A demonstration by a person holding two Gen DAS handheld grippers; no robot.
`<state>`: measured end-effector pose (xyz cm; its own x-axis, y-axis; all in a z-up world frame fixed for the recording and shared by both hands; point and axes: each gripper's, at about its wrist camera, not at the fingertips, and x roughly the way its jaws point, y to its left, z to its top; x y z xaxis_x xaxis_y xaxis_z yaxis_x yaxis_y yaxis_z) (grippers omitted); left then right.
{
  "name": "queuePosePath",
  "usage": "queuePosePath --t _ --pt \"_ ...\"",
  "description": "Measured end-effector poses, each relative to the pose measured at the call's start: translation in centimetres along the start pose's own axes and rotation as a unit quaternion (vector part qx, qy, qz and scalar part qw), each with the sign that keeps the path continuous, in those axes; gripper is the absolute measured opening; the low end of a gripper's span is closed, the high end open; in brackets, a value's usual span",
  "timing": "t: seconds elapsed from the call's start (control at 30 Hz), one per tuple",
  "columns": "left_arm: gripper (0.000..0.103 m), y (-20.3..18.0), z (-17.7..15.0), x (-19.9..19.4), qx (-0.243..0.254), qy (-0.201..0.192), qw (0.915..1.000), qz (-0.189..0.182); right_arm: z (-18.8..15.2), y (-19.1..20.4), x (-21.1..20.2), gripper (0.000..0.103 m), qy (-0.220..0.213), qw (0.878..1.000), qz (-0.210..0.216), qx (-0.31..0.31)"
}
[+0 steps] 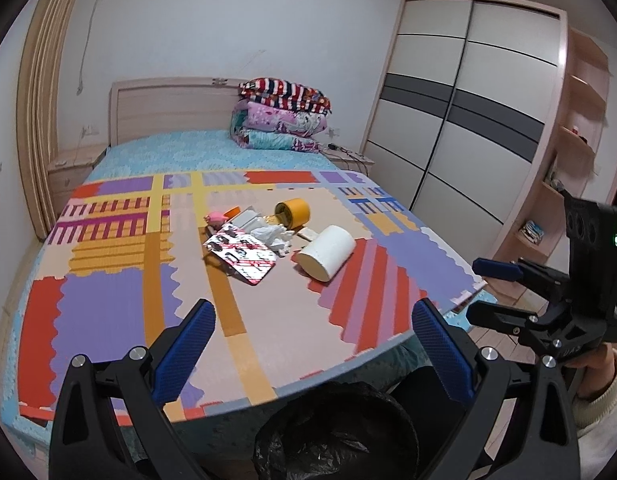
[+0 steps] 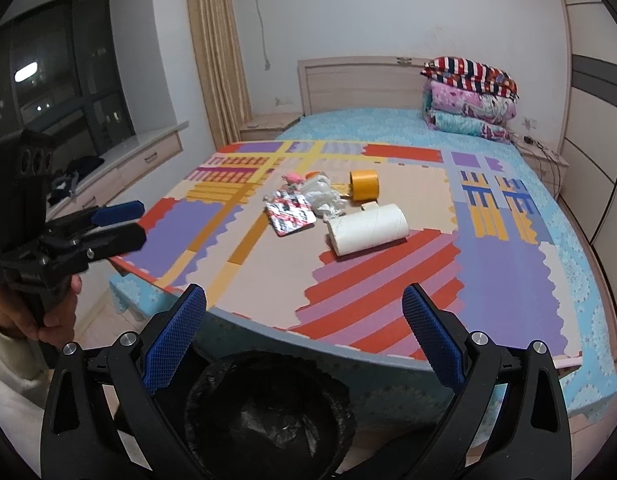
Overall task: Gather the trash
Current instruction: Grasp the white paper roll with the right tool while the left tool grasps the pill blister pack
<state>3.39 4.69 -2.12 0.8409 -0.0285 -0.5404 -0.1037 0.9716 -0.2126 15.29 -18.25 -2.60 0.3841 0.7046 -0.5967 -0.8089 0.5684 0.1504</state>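
Trash (image 1: 264,240) mid-frame on the bed's mat (image 1: 268,312), bin (image 1: 332,432) at bottom centre.
My left gripper (image 1: 312,332) and right gripper (image 2: 304,320) both hang released, spread wide and empty, above the bin.

I count one white paper roll (image 1: 327,253), one yellow tape roll (image 1: 293,213), one foil blister pack (image 1: 244,255), one crumpled tissue wad (image 1: 273,235), one pink item (image 1: 214,218), one black-lined bin (image 1: 334,432), three folded quilts (image 1: 282,120)

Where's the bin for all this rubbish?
The black-lined bin sits on the floor at the foot of the bed, bottom centre in both views, just below both open claws.
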Motion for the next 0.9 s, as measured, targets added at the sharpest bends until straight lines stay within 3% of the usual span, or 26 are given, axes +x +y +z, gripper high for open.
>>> queuePosePath --t 0.37,0.6,0.83,0.9 --pt "0.093 5.3 1.7 5.4 -0.061 0.025 0.9978 -0.005 1.7 -3.0 6.2 0.099 0.030 0.998 0.016 0.062" --pt "0.078 7.8 2.6 8.8 -0.099 0.036 0.9943 -0.015 3.0 -4.6 10.7 0.099 0.053 0.994 0.019 0.096" --pt "0.070 10.6 2.9 12.5 -0.134 0.056 0.9892 -0.019 3.2 -6.6 14.4 0.099 0.074 0.988 0.007 0.137" --pt "0.062 11.0 2.9 13.5 -0.140 0.061 0.9880 -0.021 3.3 -7.6 15.4 0.099 0.076 0.982 0.012 0.170"
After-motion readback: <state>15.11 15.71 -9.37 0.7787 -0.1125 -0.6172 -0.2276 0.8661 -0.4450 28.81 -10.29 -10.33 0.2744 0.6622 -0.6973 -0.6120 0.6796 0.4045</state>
